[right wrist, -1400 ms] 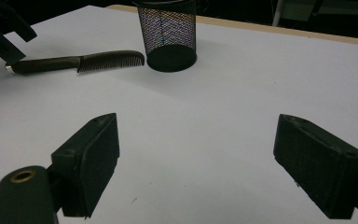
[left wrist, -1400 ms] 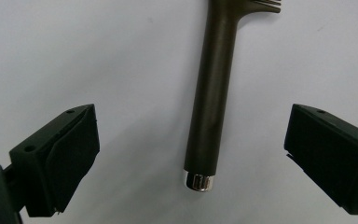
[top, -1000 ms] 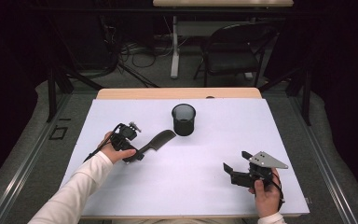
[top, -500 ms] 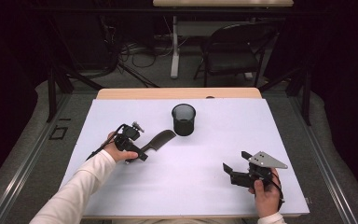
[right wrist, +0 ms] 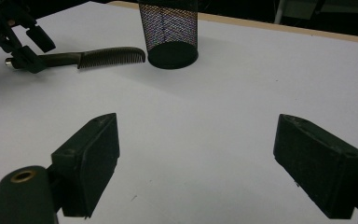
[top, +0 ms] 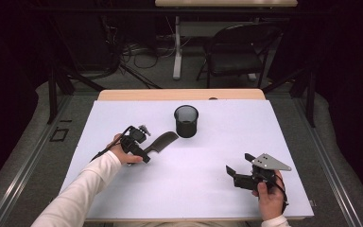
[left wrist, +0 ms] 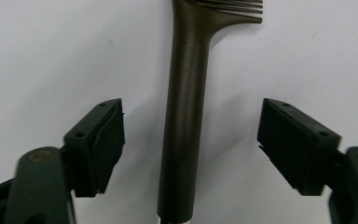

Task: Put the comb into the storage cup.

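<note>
White table (top: 208,189) in dark room; black chair (top: 238,49) behind it.

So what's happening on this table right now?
A person holds a gripper in each hand. The left gripper straddles the handle of a dark comb lying on the white table; its jaws have just been closing but don't touch it yet. The right gripper waits open. A mesh cup stands nearby.

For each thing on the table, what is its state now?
Comb: lying flat, handle between open jaws, not gripped.
Mesh cup: upright, looks empty.
Left hand-held gripper: open, jaws just been closing around the comb handle.
Right hand-held gripper: open, holds nothing.
</note>
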A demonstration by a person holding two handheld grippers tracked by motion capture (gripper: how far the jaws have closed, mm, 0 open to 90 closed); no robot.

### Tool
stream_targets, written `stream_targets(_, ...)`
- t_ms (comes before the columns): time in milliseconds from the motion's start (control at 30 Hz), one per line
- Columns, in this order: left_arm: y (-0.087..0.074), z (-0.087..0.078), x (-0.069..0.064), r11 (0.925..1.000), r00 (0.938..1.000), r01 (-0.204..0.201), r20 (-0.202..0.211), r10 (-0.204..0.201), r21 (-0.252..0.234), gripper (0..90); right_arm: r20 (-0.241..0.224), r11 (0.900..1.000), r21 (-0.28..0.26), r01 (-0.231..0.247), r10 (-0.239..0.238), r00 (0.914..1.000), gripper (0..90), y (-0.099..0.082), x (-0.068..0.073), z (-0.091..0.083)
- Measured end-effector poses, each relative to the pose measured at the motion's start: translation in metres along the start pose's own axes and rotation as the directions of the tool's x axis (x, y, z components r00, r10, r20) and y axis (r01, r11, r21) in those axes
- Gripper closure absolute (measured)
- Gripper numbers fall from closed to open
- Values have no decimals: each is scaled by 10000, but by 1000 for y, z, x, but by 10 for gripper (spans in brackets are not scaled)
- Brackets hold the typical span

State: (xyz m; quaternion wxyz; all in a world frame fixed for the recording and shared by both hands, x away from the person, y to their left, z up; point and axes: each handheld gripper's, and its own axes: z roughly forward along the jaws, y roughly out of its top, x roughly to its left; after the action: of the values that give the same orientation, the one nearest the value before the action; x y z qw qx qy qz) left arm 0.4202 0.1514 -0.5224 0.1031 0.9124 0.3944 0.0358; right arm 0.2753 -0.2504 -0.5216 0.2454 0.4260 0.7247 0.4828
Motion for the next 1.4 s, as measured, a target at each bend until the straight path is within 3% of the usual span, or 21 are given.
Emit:
stream_targets(200,-1,1,-1,9992,9982,-376,-462,381,115,402,-11,10000,48,14,-14,10000,143,0,0,0)
stream_targets(400,-1,-1,2,9996,9980,-259,-569,265,120,524,-1,10000,15,9,-9,10000,144,0,0,0)
stream_targets(700,0,0,1,9991,9968,-407,-680,414,123,571,-35,10000,92,11,-11,10000,145,0,0,1)
stream_targets(1067,0,3,3,9973,9981,-576,-184,585,446,644,-46,9999,106,23,-23,10000,145,0,0,1)
stream_targets(1400,1,3,3,9966,9976,-697,14,697,451,699,-61,9999,106,35,-35,10000,145,0,0,1)
